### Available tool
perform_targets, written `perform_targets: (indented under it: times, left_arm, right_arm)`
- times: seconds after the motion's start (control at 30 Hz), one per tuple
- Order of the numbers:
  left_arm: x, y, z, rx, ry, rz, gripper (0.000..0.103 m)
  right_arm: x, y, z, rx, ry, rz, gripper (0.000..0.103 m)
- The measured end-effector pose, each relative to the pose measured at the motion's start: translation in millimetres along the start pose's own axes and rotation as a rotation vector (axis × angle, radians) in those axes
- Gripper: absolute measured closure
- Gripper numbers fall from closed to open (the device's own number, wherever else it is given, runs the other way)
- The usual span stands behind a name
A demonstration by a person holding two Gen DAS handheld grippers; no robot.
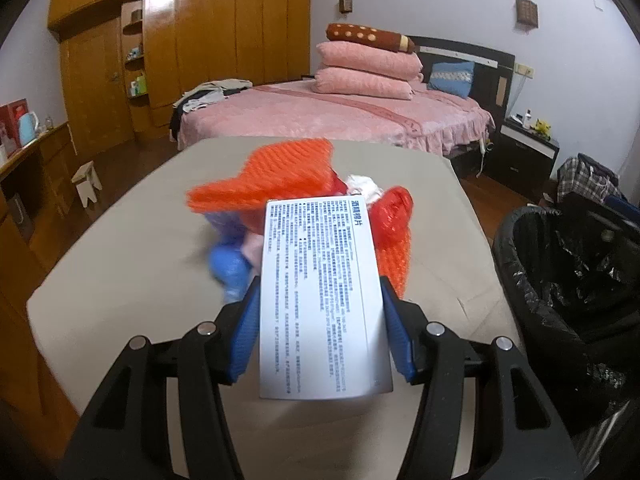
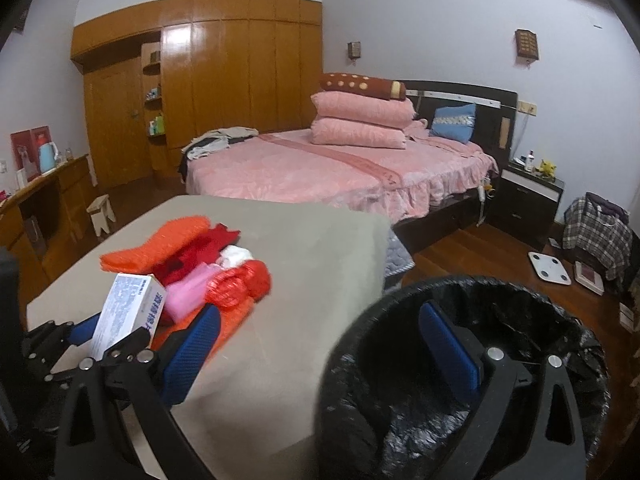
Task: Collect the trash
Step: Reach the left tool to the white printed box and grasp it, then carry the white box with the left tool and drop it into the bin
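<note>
In the left wrist view, the left gripper (image 1: pixel 320 312) holds a white box (image 1: pixel 320 300) with blue printed text. Its two blue pads (image 1: pixel 394 326) press on the long sides of the box, one on each side. The box points forward, over a beige table (image 1: pixel 132 264). Behind the box lies a heap of trash: an orange foam net (image 1: pixel 264 178), a red net (image 1: pixel 394 210), a blue piece (image 1: pixel 230 266) that is blurred, and something white (image 1: pixel 362 184). To the right of the table stands a bin with a black bag (image 1: pixel 560 264). Farther back is a bed with a pink cover (image 1: pixel 320 116).

In the right wrist view, the right gripper (image 2: pixel 320 344) has its fingers wide apart and nothing is between them. The right finger (image 2: pixel 448 344) is over the mouth of the bin with the black bag (image 2: pixel 460 360), and the left finger is over the table (image 2: pixel 300 280). At the left, the left gripper (image 2: pixel 116 330) is seen with the white box (image 2: pixel 128 312) tilted up in it, just beside the heap with the orange foam net (image 2: pixel 156 244) and the red net (image 2: pixel 240 280).
</note>
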State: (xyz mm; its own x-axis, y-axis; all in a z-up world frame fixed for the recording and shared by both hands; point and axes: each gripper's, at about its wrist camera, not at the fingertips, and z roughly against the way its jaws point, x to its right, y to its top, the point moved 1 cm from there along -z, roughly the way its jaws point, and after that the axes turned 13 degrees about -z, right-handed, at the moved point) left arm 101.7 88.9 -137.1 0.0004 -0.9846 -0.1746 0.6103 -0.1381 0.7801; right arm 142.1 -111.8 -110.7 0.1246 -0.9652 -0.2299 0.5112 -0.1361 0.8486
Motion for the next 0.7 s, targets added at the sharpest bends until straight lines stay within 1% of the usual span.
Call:
perform_targets:
  times: [0.13, 0.27, 0.37, 0.43, 0.5, 0.63, 0.7]
  left_arm:
    - [-17, 2, 16, 0.028, 0.033, 0.013, 0.049]
    - [-38, 5, 19, 0.043, 0.094, 0.04, 0.049]
    - [-53, 11, 13, 0.041, 0.132, 0.061, 0.049]
    - [-60, 16, 8, 0.043, 0.151, 0.07, 0.049]
    - [-67, 19, 1, 0.04, 0.171, 0.07, 0.049]
    - [-77, 19, -10, 0.027, 0.185, 0.087, 0.049]
    - [-80, 20, -13, 0.025, 0.188, 0.093, 0.049]
  right_arm:
    - [-21, 2, -10, 0.001, 0.039, 0.018, 0.006]
    - [-45, 2, -34, -0.028, 0.074, 0.024, 0.006]
    - [-57, 0, -52, -0.047, 0.072, 0.036, 0.013]
    - [-64, -3, -70, -0.073, 0.067, 0.038, 0.015]
    - [-69, -6, -84, -0.096, 0.061, 0.039, 0.021]
    - [-78, -16, -108, -0.152, 0.051, 0.054, 0.028]
    - [-81, -20, -118, -0.183, 0.048, 0.063, 0.033]
